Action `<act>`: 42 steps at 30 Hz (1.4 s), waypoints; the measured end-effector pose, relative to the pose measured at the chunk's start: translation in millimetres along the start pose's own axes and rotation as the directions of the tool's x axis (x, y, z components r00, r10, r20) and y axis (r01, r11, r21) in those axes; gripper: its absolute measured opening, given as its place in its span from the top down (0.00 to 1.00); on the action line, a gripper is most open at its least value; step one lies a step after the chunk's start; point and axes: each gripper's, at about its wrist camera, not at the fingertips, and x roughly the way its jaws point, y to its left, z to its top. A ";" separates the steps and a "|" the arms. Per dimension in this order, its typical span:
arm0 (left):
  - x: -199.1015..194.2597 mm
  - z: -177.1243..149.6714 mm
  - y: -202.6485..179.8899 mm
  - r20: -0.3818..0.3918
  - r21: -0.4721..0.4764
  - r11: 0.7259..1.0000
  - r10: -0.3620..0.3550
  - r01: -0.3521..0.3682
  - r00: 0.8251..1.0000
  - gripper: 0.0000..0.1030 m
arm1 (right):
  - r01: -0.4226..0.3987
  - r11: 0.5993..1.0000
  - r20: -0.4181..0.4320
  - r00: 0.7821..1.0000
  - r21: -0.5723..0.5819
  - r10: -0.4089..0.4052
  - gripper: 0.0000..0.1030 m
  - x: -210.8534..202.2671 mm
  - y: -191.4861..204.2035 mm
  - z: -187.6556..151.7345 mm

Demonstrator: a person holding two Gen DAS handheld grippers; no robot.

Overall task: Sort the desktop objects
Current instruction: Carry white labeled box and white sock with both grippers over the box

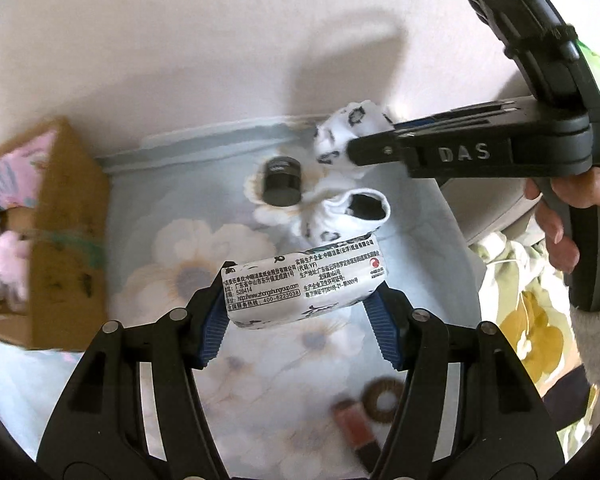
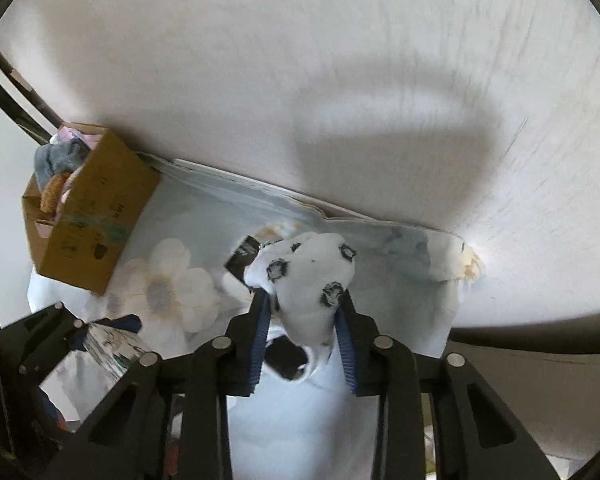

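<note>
My left gripper [image 1: 300, 304] is shut on a white tissue pack [image 1: 300, 284] printed with black text, held off the floral cloth between the blue pads. In the right wrist view that gripper [image 2: 100, 332] and tissue pack [image 2: 112, 346] show at lower left. My right gripper [image 2: 304, 312] is shut on a white sock with black spots [image 2: 308, 280], which bulges out past the fingertips. From the left wrist view the right gripper [image 1: 360, 150] comes in from the right, the sock [image 1: 340, 136] hanging from it with its cuff open below. A hand [image 1: 568, 208] grips its handle.
A brown cardboard box [image 2: 88, 208] with soft items stands at the left by the wall; box [image 1: 68, 220]. A small black jar [image 1: 282, 184] sits on the pale blue floral cloth [image 1: 172, 208]. A brown ring [image 1: 384, 400] and a reddish tube [image 1: 354, 424] lie nearer.
</note>
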 end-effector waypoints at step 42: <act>-135.3 55.9 304.8 0.012 0.048 0.989 0.139 -0.139 0.990 0.43 | -0.074 0.954 0.064 0.993 -0.290 0.097 0.83 -25.6 242.2 118.5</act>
